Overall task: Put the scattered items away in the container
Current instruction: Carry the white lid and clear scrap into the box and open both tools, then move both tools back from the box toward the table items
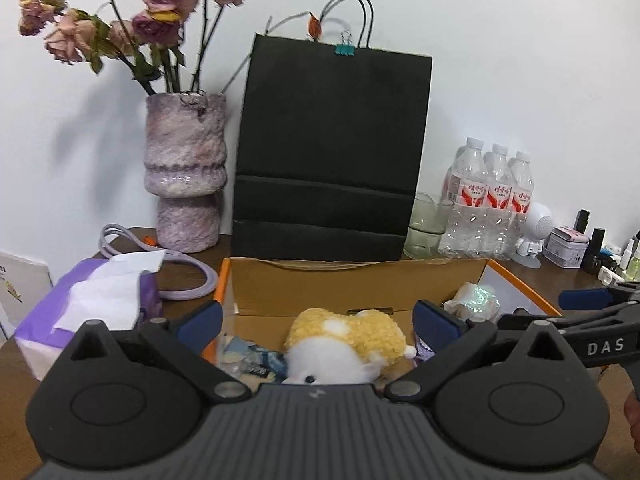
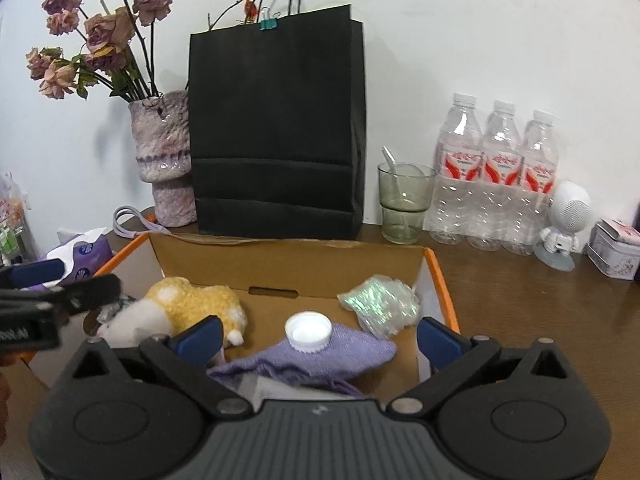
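Note:
An open cardboard box (image 1: 320,280) (image 2: 288,264) with orange edges sits on the brown table. Inside lie a yellow and white plush toy (image 1: 344,340) (image 2: 192,308), a purple cloth pouch (image 2: 312,360) with a white cap (image 2: 308,330) on it, a shiny iridescent plastic packet (image 2: 380,304) (image 1: 476,300) and small wrappers (image 1: 256,360). My left gripper (image 1: 318,326) is open and empty above the box's left part. My right gripper (image 2: 320,338) is open and empty above the pouch. Each gripper shows at the edge of the other's view.
Behind the box stand a black paper bag (image 1: 332,148), a purple vase of dried roses (image 1: 184,172), a glass cup (image 2: 404,204), three water bottles (image 2: 496,176), a white figurine (image 2: 564,224) and a tin (image 2: 616,252). A tissue pack (image 1: 92,308) and purple cable (image 1: 180,272) lie left.

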`<action>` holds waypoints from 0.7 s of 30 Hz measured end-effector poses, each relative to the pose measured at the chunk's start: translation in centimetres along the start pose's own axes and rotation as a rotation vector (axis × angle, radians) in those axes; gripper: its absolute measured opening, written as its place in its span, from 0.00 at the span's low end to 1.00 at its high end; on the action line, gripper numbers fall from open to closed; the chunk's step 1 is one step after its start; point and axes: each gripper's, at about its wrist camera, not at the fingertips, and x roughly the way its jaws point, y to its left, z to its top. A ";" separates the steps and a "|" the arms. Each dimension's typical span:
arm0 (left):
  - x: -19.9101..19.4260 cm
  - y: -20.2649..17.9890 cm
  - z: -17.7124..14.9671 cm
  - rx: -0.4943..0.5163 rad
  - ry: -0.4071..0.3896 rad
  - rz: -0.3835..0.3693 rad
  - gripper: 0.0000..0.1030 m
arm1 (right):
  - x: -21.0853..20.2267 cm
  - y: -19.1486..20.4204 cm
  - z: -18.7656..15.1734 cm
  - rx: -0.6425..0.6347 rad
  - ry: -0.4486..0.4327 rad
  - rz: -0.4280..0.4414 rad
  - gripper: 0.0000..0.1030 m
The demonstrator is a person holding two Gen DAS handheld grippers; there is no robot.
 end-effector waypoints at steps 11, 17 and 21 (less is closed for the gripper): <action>-7.2 3.2 -4.8 -0.044 0.023 -0.027 1.00 | -6.0 -2.1 -5.6 0.003 -0.023 -0.050 1.00; -7.4 2.1 -7.2 -0.034 0.118 -0.043 1.00 | -6.3 -1.3 -9.1 -0.029 0.051 -0.045 0.98; -6.3 -0.1 -7.9 -0.016 0.155 -0.056 1.00 | -5.6 -0.6 -9.9 -0.039 0.074 -0.068 0.92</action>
